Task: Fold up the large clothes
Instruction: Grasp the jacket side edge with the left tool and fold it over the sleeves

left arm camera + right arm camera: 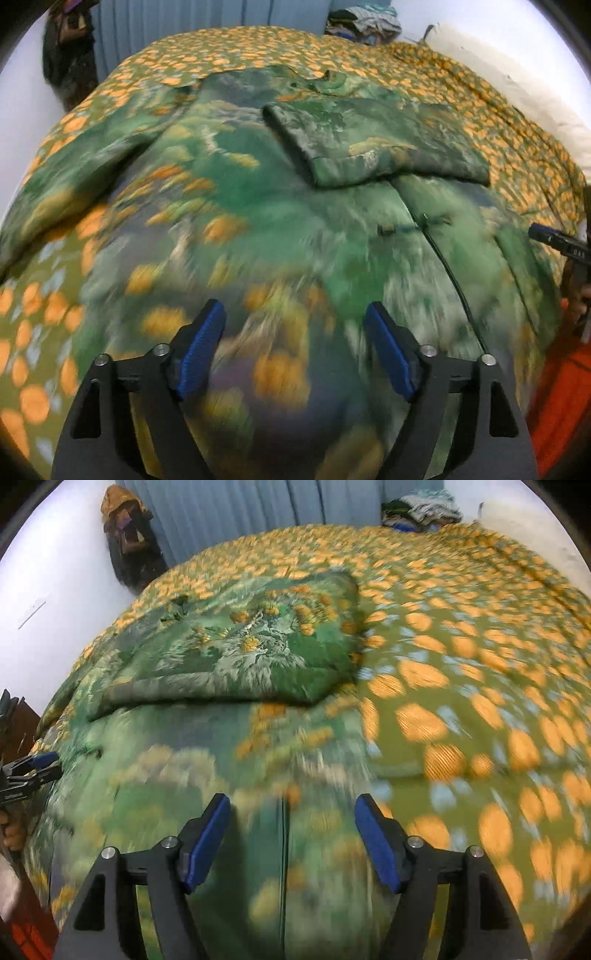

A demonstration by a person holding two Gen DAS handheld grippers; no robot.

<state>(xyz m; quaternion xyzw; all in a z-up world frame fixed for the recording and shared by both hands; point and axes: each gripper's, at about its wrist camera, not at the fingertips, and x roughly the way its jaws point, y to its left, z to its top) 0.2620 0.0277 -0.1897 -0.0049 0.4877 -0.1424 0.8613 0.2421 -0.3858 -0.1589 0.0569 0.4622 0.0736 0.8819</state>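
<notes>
Green printed garment spread on the bed, both grippers empty above it.

The garment (258, 192) lies across the orange-dotted bedspread (461, 672), one sleeve (369, 147) folded over its chest. The left gripper (295, 332) and right gripper (291, 823) both hang with jaws apart, gripping nothing.

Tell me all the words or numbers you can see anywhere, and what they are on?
No text can be read in either view.
Small white marks on the right gripper: too small and blurred to read.
Small white marks on the left gripper: too blurred to read.
Green garment and bedspread: only patterns, no words.
</notes>
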